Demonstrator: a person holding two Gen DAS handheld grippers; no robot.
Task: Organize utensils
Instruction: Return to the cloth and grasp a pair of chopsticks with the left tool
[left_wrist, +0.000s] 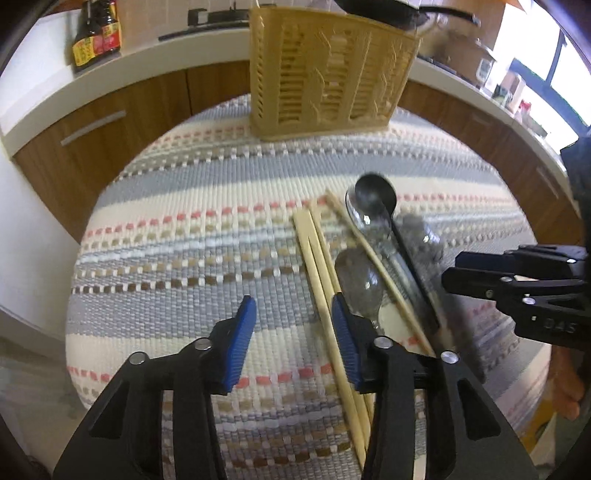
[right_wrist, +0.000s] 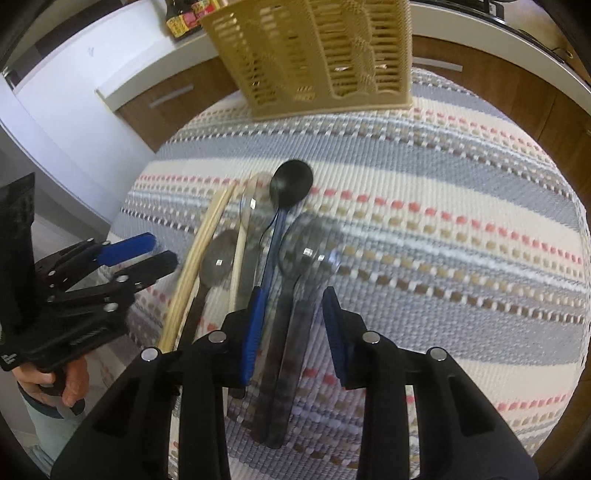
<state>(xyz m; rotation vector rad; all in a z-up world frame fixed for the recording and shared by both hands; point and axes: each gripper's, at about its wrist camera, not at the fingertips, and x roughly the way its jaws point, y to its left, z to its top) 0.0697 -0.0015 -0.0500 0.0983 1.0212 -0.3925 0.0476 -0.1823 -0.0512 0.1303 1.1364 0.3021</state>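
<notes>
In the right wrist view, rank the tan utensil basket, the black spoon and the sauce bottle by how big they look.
1. Tan utensil basket, by far the largest.
2. Black spoon, long but thin.
3. Sauce bottle, smallest, though it is cropped by the frame edge and stands farther back, so its true size is unsure.

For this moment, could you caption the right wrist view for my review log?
Right claw open over translucent plastic spoons beside wooden chopsticks on a striped woven mat, beige utensil caddy behind.
</notes>
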